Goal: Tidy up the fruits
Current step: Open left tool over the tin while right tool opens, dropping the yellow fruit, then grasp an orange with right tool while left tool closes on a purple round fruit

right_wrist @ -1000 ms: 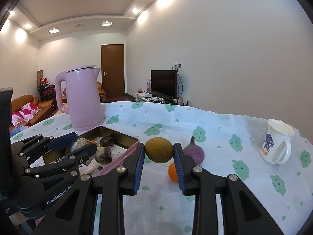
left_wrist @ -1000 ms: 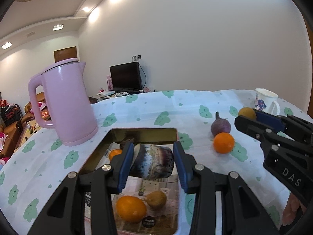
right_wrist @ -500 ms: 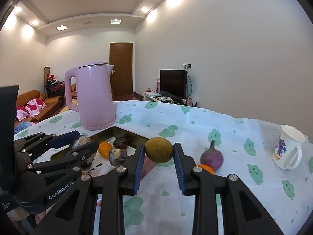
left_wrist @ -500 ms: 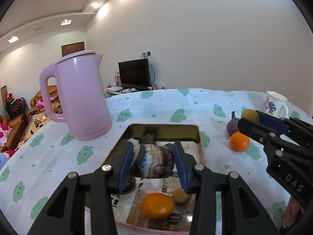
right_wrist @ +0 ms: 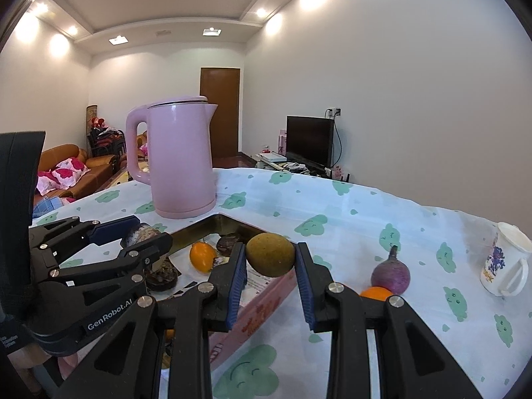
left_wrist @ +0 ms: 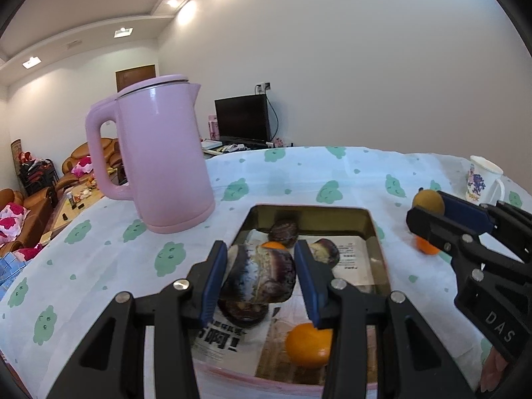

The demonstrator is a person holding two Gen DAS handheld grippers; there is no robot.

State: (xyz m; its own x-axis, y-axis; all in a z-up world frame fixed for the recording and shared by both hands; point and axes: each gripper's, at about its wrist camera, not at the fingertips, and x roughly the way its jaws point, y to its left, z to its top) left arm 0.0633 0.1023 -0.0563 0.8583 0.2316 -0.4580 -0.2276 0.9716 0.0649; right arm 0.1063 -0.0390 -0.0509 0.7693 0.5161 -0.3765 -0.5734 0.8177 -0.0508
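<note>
My left gripper (left_wrist: 260, 256) is shut on a dark purple, grey-streaked fruit (left_wrist: 262, 282) and holds it above the near left part of the tin tray (left_wrist: 309, 207). In the tray lie an orange (left_wrist: 309, 345) and several dark fruits (left_wrist: 283, 232). My right gripper (right_wrist: 270, 252) is shut on a round yellow-brown fruit (right_wrist: 270, 261), just above the tray's pink near wall (right_wrist: 262, 309). On the cloth to the right sit a purple fruit (right_wrist: 390, 272) and an orange (right_wrist: 375, 293), partly hidden by a finger. Each gripper shows in the other's view: the right gripper (left_wrist: 427, 208), the left gripper (right_wrist: 151, 231).
A tall pink kettle (left_wrist: 159, 163) stands on the table just left of and behind the tray. A white printed mug (right_wrist: 505, 262) sits at the far right. The table carries a white cloth with green prints (right_wrist: 365, 199). Sofas and a television lie beyond the table.
Both grippers have carried their fruits leftward, so tray, kettle and mug have slid right in both views. The right gripper's fruit has come from beside the tray to over its edge. Grips unchanged.
</note>
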